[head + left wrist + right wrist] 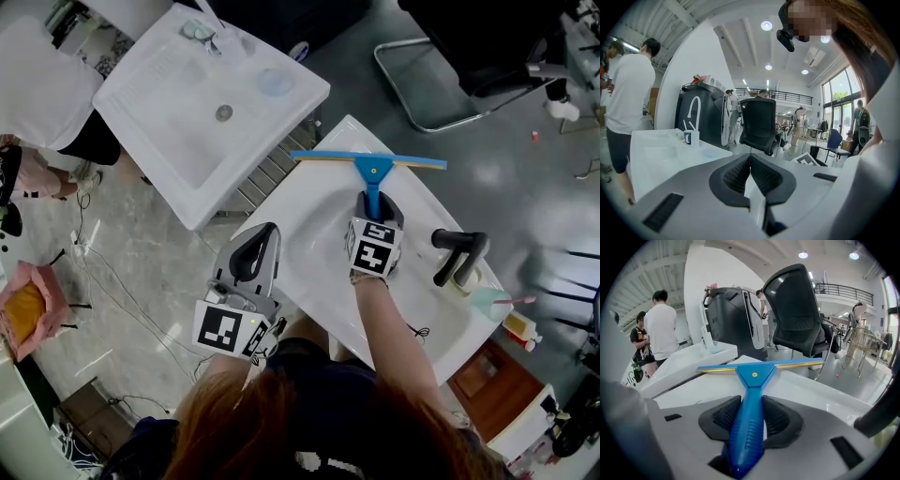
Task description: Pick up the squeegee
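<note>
The squeegee (372, 169) has a blue handle and a long blue blade with a yellow strip. It lies at the far rim of a white sink (309, 234), blade crosswise. My right gripper (375, 208) is shut on the handle. In the right gripper view both dark pads press on the sides of the squeegee (754, 376), and the handle runs back between the jaws of the right gripper (751, 400). My left gripper (258, 246) hovers over the sink's left edge. In the left gripper view the left gripper (750, 157) is shut, its pads meeting with nothing between them.
A black faucet (457, 251) stands on the sink's right side, with a cup (487, 302) beside it. A second white sink (187, 103) sits to the upper left. A black office chair (487, 56) stands beyond. People (663, 329) stand at the left.
</note>
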Available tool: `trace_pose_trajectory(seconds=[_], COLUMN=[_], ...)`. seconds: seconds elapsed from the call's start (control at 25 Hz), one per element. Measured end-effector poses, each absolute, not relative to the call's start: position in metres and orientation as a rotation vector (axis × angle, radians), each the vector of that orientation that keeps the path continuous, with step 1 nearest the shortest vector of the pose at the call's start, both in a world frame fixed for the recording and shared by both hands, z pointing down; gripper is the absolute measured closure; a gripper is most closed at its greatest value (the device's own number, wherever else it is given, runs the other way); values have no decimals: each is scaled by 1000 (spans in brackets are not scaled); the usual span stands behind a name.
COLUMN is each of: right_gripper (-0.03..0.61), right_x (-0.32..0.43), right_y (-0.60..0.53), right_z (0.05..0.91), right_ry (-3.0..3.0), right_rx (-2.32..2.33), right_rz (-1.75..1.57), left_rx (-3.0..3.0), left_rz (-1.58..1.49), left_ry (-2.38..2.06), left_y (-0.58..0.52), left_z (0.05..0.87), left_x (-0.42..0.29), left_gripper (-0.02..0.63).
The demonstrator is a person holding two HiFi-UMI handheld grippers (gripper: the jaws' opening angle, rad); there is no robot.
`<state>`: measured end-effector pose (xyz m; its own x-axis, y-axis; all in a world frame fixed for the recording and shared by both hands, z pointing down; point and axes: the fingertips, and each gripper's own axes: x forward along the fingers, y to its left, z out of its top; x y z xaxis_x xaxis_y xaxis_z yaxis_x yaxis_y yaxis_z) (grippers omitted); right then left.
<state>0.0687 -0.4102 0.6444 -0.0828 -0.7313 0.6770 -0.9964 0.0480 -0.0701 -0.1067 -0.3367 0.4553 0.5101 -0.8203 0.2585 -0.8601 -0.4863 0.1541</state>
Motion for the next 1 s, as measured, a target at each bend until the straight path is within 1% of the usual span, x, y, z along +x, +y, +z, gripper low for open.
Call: trace_pose_trajectory(seconds=[0.24,0.4,0.72,1.0], right_gripper=[420,420,420,420], right_x=[69,70,86,102], right_y=[-406,-408,-411,-385], right_z=[641,622,545,468], right_ry=[-1924,-1990,-2130,-2236], right_rx=[1751,1775,1865,1930], right_rz=[786,745,634,500], left_rx=[2491,2497,2551,2599], left_rz=[215,211,168,124], left_ry=[-1440,-1459,-1501,-1522], left_y=[-335,-337,-344,-340], left_z=[452,447,418,388], left_x=[-113,-117,-118,-110], left_gripper=[594,594,594,594])
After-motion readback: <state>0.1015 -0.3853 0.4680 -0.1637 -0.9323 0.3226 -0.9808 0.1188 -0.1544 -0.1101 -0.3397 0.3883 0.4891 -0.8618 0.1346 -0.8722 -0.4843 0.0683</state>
